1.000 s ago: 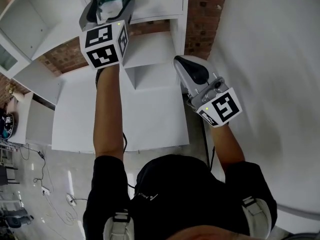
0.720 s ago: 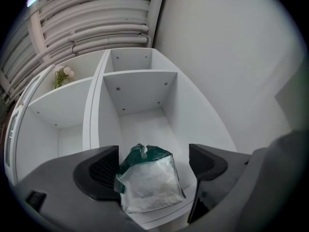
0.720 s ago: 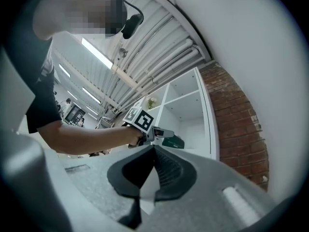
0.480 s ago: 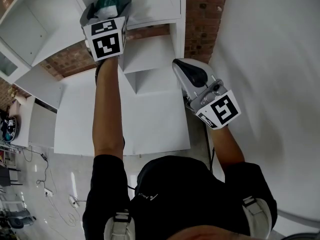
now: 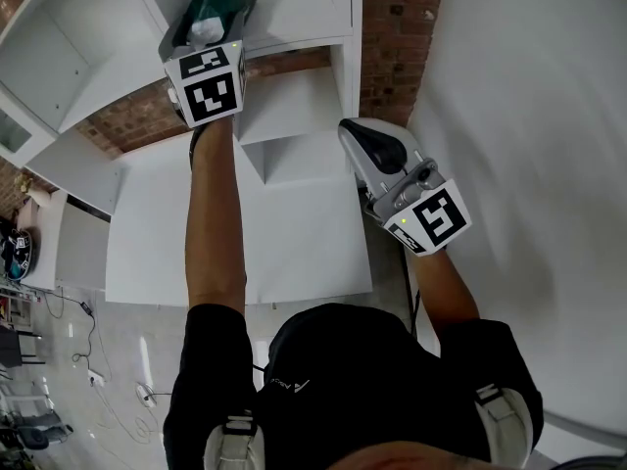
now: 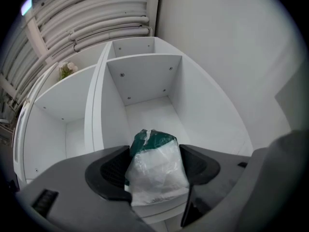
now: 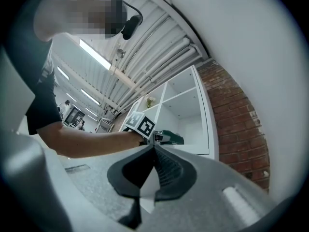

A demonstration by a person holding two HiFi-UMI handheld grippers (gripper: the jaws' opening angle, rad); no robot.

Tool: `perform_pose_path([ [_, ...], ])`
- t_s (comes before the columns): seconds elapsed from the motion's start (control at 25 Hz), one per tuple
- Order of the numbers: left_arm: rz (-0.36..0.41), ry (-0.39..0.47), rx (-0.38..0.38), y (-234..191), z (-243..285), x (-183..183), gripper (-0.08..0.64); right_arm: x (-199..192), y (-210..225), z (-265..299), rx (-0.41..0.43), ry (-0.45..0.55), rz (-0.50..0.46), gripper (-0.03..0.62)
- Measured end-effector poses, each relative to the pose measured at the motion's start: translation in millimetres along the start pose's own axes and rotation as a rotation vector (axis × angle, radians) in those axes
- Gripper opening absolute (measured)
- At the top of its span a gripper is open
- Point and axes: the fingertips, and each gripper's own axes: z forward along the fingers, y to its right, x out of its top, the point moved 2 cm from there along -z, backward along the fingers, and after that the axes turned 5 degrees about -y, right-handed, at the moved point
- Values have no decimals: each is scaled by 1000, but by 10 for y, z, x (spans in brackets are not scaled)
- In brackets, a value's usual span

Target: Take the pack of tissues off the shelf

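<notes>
Left arm has nudged forward a touch since a second ago, marker cube (image 5: 208, 86) sitting a bit higher in the head view; the right one has barely shifted.

Going left to right: grey floor (image 5: 59, 380) at the far left with loose cables (image 5: 83, 355) trailing over it, plus some clutter cut off by the edge that's too small to name; next the white cubby shelf unit (image 5: 294, 106), seen steeply from above; the left gripper (image 5: 212, 16) reaches into one of its cubbies, jaws closing, with the pack of tissues (image 6: 157, 168) between them; it's a clear plastic wrap with a green top, sitting at the front lip of the shelf board, and both pads look to be touching its sides; nothing stands in front of it, the cubby behind is bare white; one cubby over to the left there's a small bunch of flowers (image 6: 67, 69); ribbed ceiling pipes (image 6: 96, 13) run above the unit.

Red brick wall (image 5: 397, 37) shows behind and beside the shelves; then the right gripper (image 5: 359, 133), held low and well apart from the pack, jaws pressed together on nothing; plain white wall (image 5: 529, 116) fills the right side.

Bottom of the pack is hidden behind the jaws.
</notes>
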Motion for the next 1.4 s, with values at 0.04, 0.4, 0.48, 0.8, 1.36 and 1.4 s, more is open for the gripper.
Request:
perform_pose_path([
  [0.04,-4,7,6,0,-4,-5,304,-16,8,-8,-3,-3,2,2],
  [0.4,-86,85,0,27,-85,89,187,-81,49,-80,-32,-28,11,2],
  [0.48,-90,102,-6,42,-112,124,184,-86,65,-100,-39,-30,10,2],
  [0.8,-93,188,-24,62,-329,282,181,-91,51,-132,-49,-40,12,2],
  [1.36,-149,367,-106,148,-1332,329,179,-29,-76,-119,-53,-25,28,2],
  [1.4,-156,374,-111,150,-1420,329,179,-17,-92,-122,-55,-21,28,2],
])
